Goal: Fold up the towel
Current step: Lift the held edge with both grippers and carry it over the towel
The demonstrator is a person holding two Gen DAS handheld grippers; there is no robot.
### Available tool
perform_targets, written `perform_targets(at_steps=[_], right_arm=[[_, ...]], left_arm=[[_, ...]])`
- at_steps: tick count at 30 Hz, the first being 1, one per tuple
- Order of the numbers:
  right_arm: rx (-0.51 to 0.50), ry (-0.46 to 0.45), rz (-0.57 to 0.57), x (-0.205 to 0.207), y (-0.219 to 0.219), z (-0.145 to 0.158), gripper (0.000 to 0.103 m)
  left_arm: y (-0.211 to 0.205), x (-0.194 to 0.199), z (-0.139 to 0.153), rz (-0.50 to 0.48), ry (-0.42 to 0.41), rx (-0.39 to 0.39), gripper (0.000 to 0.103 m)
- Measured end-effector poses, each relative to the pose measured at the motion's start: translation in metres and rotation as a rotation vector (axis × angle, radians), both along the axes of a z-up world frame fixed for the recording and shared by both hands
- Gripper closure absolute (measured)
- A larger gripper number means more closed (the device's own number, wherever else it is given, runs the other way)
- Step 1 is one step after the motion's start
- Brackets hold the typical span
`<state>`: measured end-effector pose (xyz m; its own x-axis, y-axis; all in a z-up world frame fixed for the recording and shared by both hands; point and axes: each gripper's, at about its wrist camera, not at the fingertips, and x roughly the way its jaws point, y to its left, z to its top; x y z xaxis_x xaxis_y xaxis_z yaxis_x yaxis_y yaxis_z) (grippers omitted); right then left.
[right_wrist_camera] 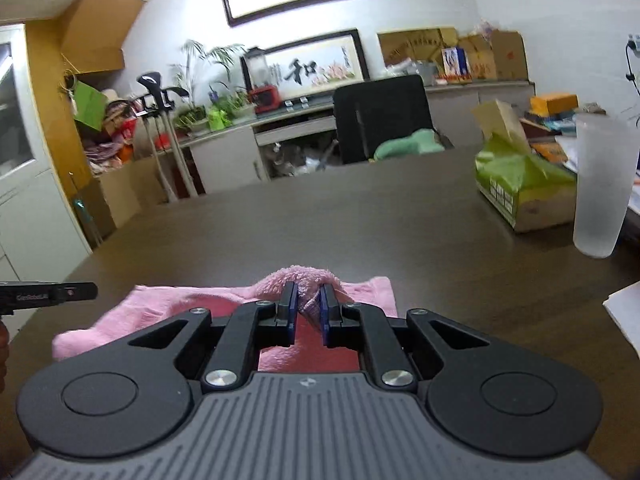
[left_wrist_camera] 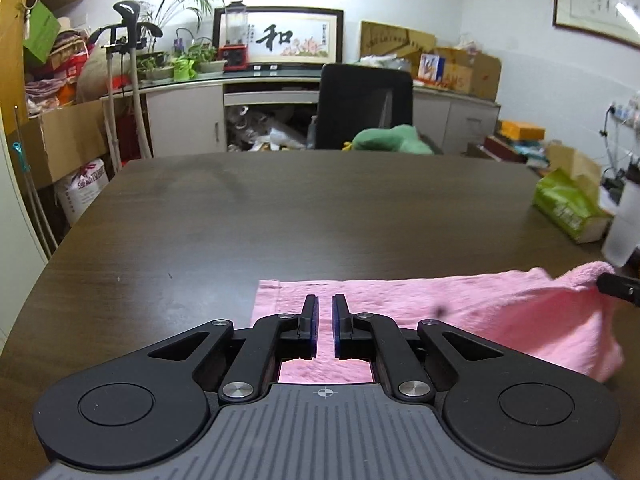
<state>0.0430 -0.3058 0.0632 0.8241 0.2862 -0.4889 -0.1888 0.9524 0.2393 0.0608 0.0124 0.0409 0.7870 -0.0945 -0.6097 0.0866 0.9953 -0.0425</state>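
- A dark wood-grain desk (left_wrist_camera: 240,216) carries everything; most of its top is bare, which leaves room for the towel to be laid out and doubled over.
- A pink terry towel (left_wrist_camera: 400,300) lies along the near edge of the desk; its left part is spread flat, while its right end is lifted off the surface into a draped peak.
- That right end is pinched in the right gripper (right_wrist_camera: 308,307), whose jaws are closed on a bunched fold of the pink cloth; the hold is judged to serve carrying this end across for a fold.
- The left gripper (left_wrist_camera: 324,309) is held over the towel near its left hem. Its jaws stand almost closed with a thin gap, and pink cloth shows through it; whether cloth is pinched cannot be told from the view, though a nearly shut jaw would suit a grip on a thin edge.
- A green tissue pack (right_wrist_camera: 516,188), torn open on top, sits near the right edge of the desk, well apart from the towel; its printing is too blurred to be read.
- A frosted plastic cup (right_wrist_camera: 600,188) stands upright just beside the pack, nearer the right edge, clear of the fold path.
- On the far wall a framed calligraphy panel (left_wrist_camera: 280,38) bears the large character "和"; another frame at upper right shows "集雲".
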Motion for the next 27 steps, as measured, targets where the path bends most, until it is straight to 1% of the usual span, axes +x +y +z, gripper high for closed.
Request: perform_targets(at_steps=[2,4,5,7,11,14,18,20,23,24,25,27], right_arm=[[-0.022,0.038,0.011,0.013,0.001,-0.005,0.091],[-0.040,0.055,0.017,0.018,0.005,-0.006,0.091],[-0.052,0.059,0.019,0.021,0.007,-0.006,0.091],[-0.062,0.058,0.022,0.023,0.011,-0.004,0.091],[-0.026,0.047,0.019,0.025,0.014,-0.008,0.090],[0.011,0.068,0.011,0.030,0.011,-0.021,0.090],[0.039,0.097,0.015,0.033,0.006,-0.035,0.090],[0.035,0.086,0.021,0.032,0.006,-0.035,0.090],[0.015,0.074,0.036,0.029,0.010,-0.036,0.089],[0.004,0.073,0.042,0.029,0.012,-0.036,0.089],[-0.009,0.074,0.047,0.028,0.014,-0.037,0.089],[-0.033,0.078,0.059,0.027,0.018,-0.039,0.088]], left_arm=[[0.008,0.007,-0.007,0.033,0.032,0.014,0.093],[0.022,0.012,-0.016,0.067,0.070,-0.014,0.093],[0.026,0.013,-0.019,0.067,0.078,-0.021,0.093],[0.033,0.014,-0.024,0.053,0.084,-0.030,0.092],[0.030,0.012,-0.028,0.033,0.076,0.014,0.092],[0.030,0.008,-0.026,0.000,0.035,0.035,0.090],[0.032,0.009,-0.026,-0.049,0.028,-0.005,0.083],[0.034,0.009,-0.027,-0.080,0.030,-0.028,0.082],[0.032,0.010,-0.031,-0.091,0.035,-0.020,0.075],[0.031,0.009,-0.033,-0.090,0.036,-0.012,0.069],[0.030,0.010,-0.035,-0.096,0.040,-0.014,0.057],[0.028,0.010,-0.039,-0.115,0.046,-0.023,0.043]])
